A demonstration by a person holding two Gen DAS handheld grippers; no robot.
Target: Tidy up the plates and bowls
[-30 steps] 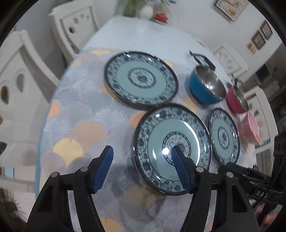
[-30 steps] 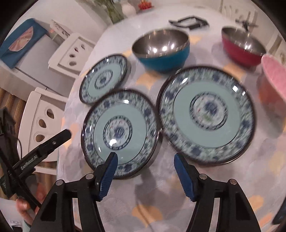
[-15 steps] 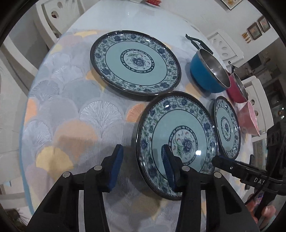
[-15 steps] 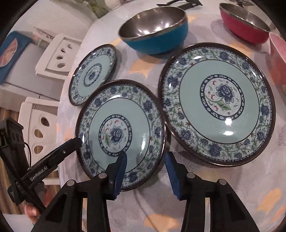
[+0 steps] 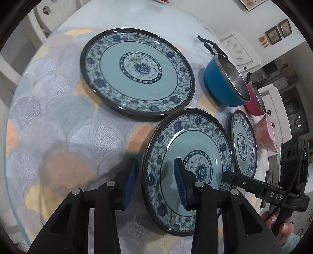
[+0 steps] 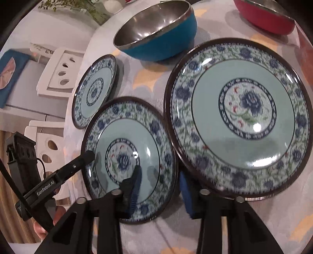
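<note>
Three blue-and-teal flowered plates lie on the table: a large plate [image 5: 137,72] [image 6: 240,115], a medium plate [image 5: 187,168] [image 6: 129,156] and a small plate [image 5: 243,142] [image 6: 93,89]. My left gripper [image 5: 154,183] straddles the medium plate's rim, one pad above the plate, one outside, with a gap on each side. My right gripper [image 6: 160,191] straddles the opposite rim the same way, partly open. A blue bowl [image 5: 225,82] [image 6: 156,33], a red bowl [image 5: 254,101] [image 6: 264,15] and a pink bowl [image 5: 266,132] stand beyond.
The table wears a fan-patterned cloth [image 5: 58,127]. White chairs [image 6: 60,74] stand around it. A black object [image 5: 209,43] lies behind the blue bowl. Each gripper shows in the other's view, the right one [image 5: 254,185] and the left one [image 6: 58,175].
Both grippers have moved in and down onto the medium plate and narrowed, from wide open above it to straddling opposite rims.
</note>
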